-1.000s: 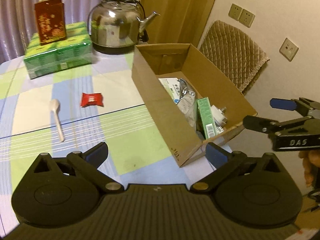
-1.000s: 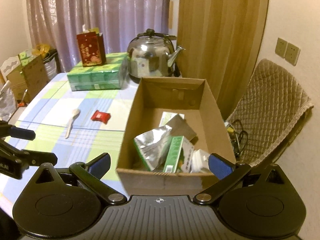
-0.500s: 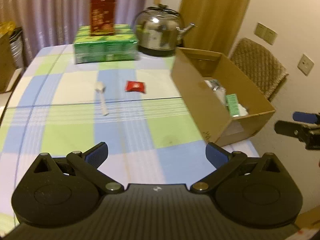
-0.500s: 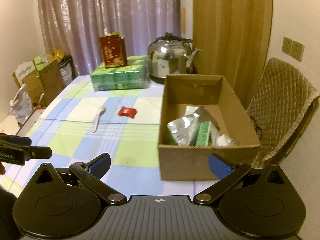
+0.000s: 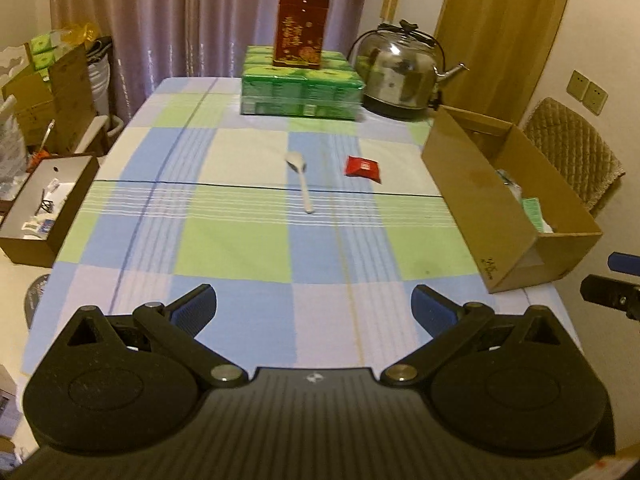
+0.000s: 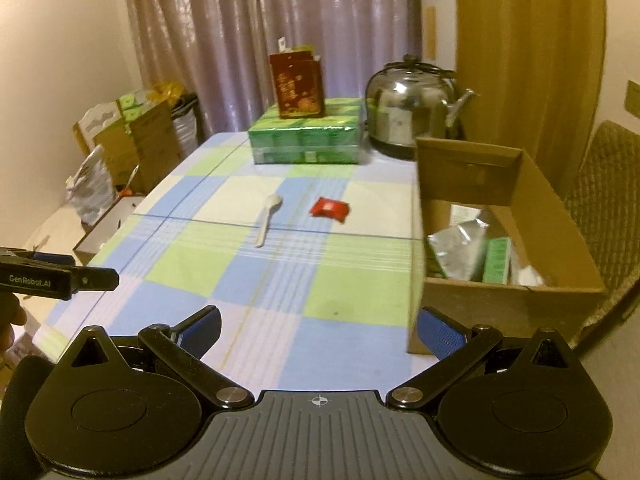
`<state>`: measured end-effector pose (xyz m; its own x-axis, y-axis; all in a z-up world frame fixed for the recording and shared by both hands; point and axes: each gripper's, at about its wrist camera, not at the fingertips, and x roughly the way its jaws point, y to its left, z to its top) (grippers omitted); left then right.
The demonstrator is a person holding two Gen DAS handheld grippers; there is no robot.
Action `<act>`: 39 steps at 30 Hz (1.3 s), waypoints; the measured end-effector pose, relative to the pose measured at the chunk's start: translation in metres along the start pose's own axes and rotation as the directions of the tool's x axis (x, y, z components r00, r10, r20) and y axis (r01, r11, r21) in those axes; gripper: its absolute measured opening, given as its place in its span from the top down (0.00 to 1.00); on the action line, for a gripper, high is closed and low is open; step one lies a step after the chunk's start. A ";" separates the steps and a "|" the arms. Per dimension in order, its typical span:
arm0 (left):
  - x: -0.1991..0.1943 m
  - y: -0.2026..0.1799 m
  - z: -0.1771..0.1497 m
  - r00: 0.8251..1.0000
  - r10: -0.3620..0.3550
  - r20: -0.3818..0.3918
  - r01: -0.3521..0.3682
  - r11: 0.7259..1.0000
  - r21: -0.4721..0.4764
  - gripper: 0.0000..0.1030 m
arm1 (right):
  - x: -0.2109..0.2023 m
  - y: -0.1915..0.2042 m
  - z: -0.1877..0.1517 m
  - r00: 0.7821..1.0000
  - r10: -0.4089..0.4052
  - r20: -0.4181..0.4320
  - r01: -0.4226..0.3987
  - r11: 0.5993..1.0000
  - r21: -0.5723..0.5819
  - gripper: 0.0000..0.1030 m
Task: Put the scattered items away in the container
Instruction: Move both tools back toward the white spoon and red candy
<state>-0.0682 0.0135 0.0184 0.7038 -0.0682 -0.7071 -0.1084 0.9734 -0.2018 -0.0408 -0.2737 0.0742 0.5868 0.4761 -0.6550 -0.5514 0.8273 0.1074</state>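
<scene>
Both grippers hang above the near edge of the counter [image 5: 240, 240], each one spread wide and empty — the left gripper [image 5: 314, 312] and the right gripper [image 6: 318, 330]. A white spoon [image 5: 299, 176] and a red packet [image 5: 363, 168] lie near each other on the checked cloth, in the middle of the counter. The box [image 6: 516, 304] stands at the right edge (some packets and a green carton are inside it). Behind are a kettle [image 5: 398, 74] and a green pack [image 5: 302, 88].
</scene>
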 end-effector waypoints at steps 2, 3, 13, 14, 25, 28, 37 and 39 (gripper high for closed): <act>0.001 0.003 -0.001 1.000 0.015 0.002 -0.015 1.000 0.007 0.01 | 0.007 0.005 0.003 1.000 0.008 -0.005 -0.008 1.000 -0.006 0.02; 0.002 0.005 -0.001 1.000 0.017 -0.001 -0.017 1.000 0.007 0.01 | 0.011 0.007 0.004 1.000 0.009 -0.007 -0.009 1.000 -0.009 0.02; 0.030 0.017 0.000 0.999 0.016 -0.038 -0.016 1.000 -0.007 0.01 | 0.048 0.016 0.014 0.999 0.017 -0.041 -0.018 1.000 -0.026 0.02; 0.034 0.018 0.000 0.999 0.015 -0.042 -0.016 1.000 -0.010 0.01 | 0.052 0.015 0.015 0.999 0.017 -0.046 -0.019 0.999 -0.026 0.02; 0.078 0.024 0.008 0.996 0.016 -0.088 -0.016 1.000 -0.003 0.01 | 0.109 0.007 0.025 0.996 0.023 -0.090 -0.024 1.000 -0.007 0.02; 0.091 0.027 0.011 0.995 0.022 -0.099 -0.022 1.000 -0.004 0.01 | 0.122 0.004 0.030 0.996 0.023 -0.092 -0.023 1.000 -0.001 0.02; 0.126 0.034 0.026 0.994 0.029 -0.109 -0.030 0.999 -0.010 0.01 | 0.161 -0.005 0.048 0.995 0.037 -0.092 -0.033 0.999 0.039 0.02; 0.133 0.036 0.032 0.994 0.027 -0.102 -0.028 1.000 -0.012 0.01 | 0.170 -0.007 0.055 0.996 0.035 -0.083 -0.032 0.999 0.042 0.02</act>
<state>0.0439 0.0464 -0.0612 0.6255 -0.0637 -0.7776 -0.1367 0.9723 -0.1896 0.0953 -0.1820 0.0027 0.5158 0.4783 -0.7108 -0.5444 0.8236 0.1591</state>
